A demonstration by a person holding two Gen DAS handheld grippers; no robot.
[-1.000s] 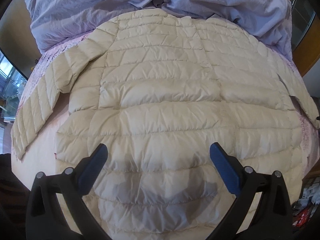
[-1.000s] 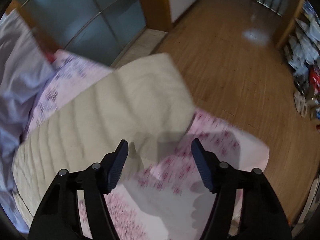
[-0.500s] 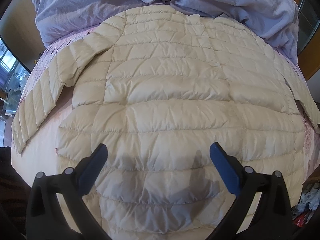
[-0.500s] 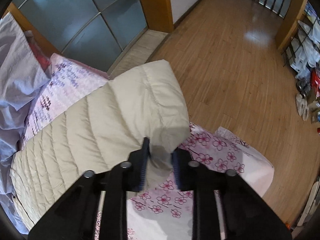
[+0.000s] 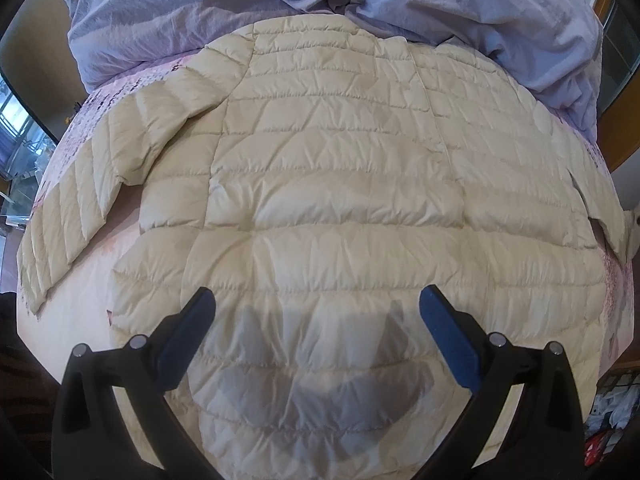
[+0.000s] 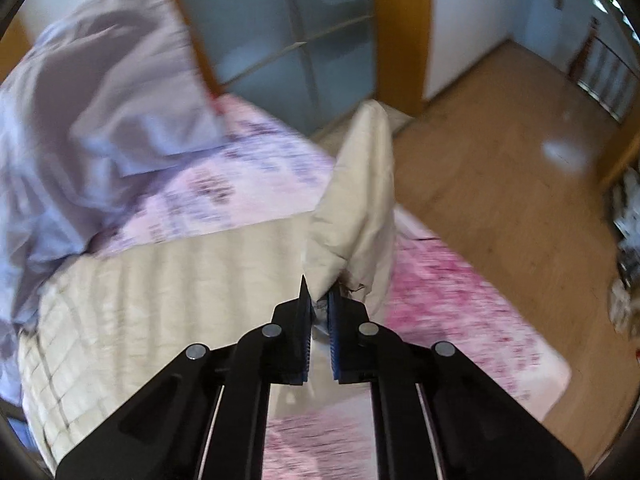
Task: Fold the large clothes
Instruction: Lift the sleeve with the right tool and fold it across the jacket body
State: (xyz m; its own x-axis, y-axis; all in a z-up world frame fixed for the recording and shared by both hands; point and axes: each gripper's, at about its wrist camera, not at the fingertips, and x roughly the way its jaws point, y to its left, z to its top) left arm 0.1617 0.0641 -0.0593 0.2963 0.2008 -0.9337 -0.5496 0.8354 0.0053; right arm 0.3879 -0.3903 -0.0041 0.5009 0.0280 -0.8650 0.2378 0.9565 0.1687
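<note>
A cream puffer jacket (image 5: 320,200) lies spread flat on the bed (image 6: 460,300), its far end near a lilac duvet (image 5: 200,8). The right gripper (image 6: 319,300) has its jaws clamped on the sleeve (image 6: 360,200), lifted off the bed. The left gripper (image 5: 318,308) hovers above the hem, jaws wide apart.

The right wrist view is smeared: the floral sheet (image 6: 460,300) either side of the jaws shows no clear print. The sleeve end (image 6: 352,224) vanishes between the jaws. The jacket hem (image 5: 312,440) below the left jaws is cut off.
</note>
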